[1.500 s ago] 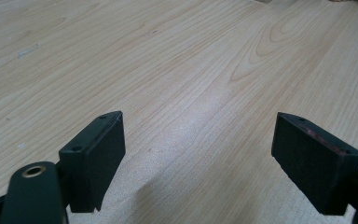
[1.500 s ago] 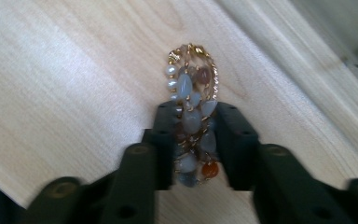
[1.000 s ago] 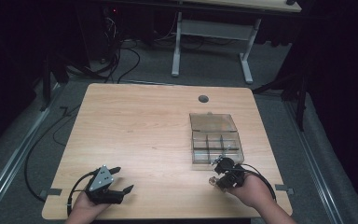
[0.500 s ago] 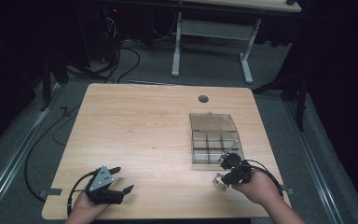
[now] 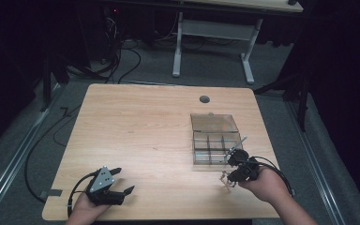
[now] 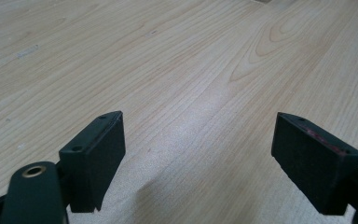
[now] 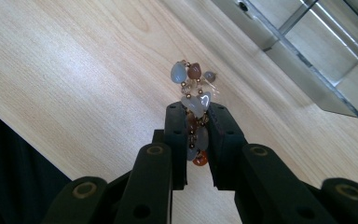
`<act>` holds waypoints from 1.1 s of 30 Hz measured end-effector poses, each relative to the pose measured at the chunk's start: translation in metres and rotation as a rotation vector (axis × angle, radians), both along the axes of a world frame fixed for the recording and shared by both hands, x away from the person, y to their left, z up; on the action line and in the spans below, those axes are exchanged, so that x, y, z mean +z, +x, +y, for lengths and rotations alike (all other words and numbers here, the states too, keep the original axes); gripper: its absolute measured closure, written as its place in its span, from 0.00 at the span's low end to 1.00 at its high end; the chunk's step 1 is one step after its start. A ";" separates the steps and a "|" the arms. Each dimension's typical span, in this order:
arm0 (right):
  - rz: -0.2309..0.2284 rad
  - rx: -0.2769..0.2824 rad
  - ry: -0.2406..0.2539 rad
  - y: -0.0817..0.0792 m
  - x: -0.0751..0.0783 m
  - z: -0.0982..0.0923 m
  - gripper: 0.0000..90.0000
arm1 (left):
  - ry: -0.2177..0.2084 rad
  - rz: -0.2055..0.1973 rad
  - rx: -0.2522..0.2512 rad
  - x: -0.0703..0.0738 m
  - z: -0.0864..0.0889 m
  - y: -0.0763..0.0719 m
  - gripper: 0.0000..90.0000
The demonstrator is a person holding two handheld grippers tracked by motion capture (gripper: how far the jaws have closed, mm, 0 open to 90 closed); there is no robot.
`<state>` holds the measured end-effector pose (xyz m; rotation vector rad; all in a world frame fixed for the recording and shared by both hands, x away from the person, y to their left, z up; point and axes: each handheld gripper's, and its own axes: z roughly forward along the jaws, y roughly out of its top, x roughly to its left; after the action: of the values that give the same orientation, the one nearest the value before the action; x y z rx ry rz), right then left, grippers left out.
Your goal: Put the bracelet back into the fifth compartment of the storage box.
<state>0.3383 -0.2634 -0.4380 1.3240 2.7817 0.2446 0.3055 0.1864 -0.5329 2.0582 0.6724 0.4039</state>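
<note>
Fingers of the right gripper [image 7: 197, 121] pinch a beaded bracelet [image 7: 194, 88] of grey and orange stones; its lower part is hidden between the pads. It hangs over the table [image 5: 140, 131] at the near right, just short of the clear compartment box [image 5: 215, 140]. Near left, the left gripper [image 5: 118, 180] rests with jaws spread wide, holding nothing, bare wood ahead.

Grey floor [image 5: 159, 65], dim, cable-strewn room
</note>
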 end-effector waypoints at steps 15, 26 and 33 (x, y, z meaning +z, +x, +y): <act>-0.007 -0.008 -0.006 0.004 0.019 -0.002 0.89 | 0.001 0.000 0.001 0.000 0.000 0.000 0.20; -0.016 -0.014 -0.011 0.010 0.041 -0.003 0.89 | -0.001 0.001 0.001 0.000 0.000 0.000 0.20; -0.020 -0.002 -0.019 0.015 0.051 -0.002 0.89 | 0.001 0.001 -0.002 0.000 0.000 0.000 0.20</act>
<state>0.3535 -0.2655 -0.3867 1.3124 2.7595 0.2296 0.3055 0.1864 -0.5329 2.0594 0.6711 0.4025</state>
